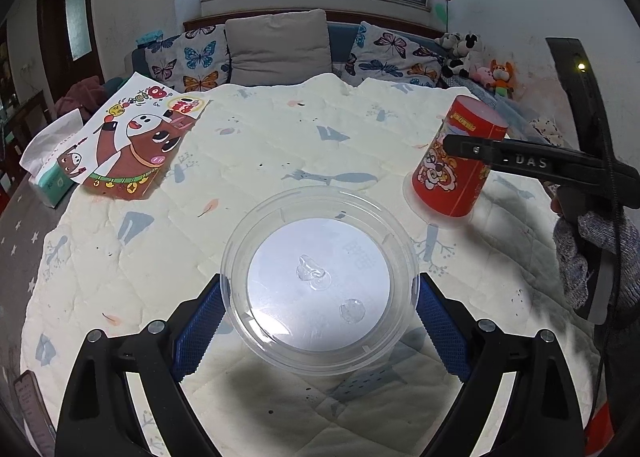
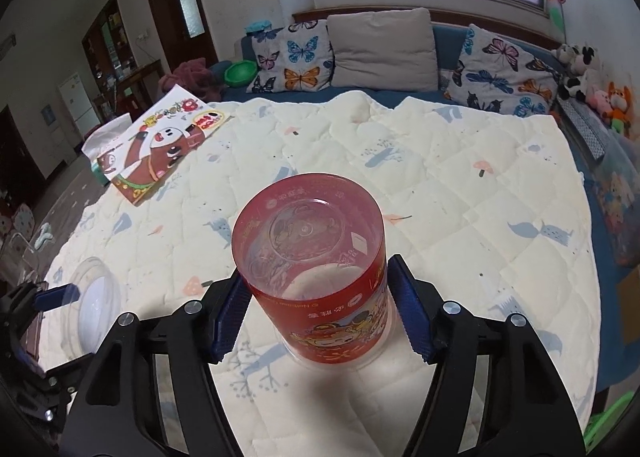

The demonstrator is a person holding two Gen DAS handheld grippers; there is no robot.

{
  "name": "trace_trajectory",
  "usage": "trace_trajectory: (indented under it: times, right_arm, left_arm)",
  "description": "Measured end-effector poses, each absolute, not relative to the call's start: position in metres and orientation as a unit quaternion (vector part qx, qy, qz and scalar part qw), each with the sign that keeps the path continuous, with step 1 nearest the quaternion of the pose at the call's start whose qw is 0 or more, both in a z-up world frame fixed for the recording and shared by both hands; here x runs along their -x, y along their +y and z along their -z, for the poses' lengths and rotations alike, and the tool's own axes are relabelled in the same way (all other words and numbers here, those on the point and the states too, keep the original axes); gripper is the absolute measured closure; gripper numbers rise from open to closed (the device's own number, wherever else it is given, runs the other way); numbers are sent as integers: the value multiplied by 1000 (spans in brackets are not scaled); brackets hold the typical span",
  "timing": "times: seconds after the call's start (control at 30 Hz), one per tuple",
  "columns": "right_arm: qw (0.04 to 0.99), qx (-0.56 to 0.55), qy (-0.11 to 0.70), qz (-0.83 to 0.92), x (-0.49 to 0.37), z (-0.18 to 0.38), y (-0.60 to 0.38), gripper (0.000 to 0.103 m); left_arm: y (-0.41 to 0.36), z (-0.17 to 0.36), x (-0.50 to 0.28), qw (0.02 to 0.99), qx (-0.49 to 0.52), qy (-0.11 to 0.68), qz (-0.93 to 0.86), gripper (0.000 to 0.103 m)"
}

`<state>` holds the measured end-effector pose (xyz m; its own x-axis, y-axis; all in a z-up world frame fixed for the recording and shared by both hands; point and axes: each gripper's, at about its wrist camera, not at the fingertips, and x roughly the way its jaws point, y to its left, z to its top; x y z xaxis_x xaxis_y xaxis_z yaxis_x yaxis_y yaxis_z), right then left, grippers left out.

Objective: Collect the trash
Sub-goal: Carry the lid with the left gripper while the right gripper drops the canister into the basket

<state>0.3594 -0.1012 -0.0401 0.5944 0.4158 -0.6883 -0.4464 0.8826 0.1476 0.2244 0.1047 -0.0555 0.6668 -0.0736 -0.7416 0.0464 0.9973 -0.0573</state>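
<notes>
A clear plastic bowl (image 1: 318, 281) sits between the blue pads of my left gripper (image 1: 318, 321), which is closed on its sides; it holds a few water drops. The bowl also shows at the left edge of the right wrist view (image 2: 94, 305). A red printed canister (image 2: 316, 277) stands upside down on the quilt, and my right gripper (image 2: 320, 313) straddles it with pads near both sides, the left pad touching, a small gap at the right. The canister (image 1: 456, 161) and the right gripper's finger (image 1: 520, 161) show at the right of the left wrist view.
A cream quilted cloth (image 1: 280, 145) covers the table. A cartoon-printed paper bag (image 1: 136, 137) lies at the far left on a tissue box (image 1: 44, 161). A sofa with butterfly cushions (image 2: 384, 53) stands behind the table. Plush toys (image 2: 600, 97) sit at the far right.
</notes>
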Motion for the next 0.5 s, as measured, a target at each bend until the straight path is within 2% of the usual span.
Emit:
trace_trajectory:
  times: [0.5]
  right_arm:
    - [902,4,367,-225,-284,7,-164,36]
  left_arm:
    - [60,38,-210,917,3,392,71,14]
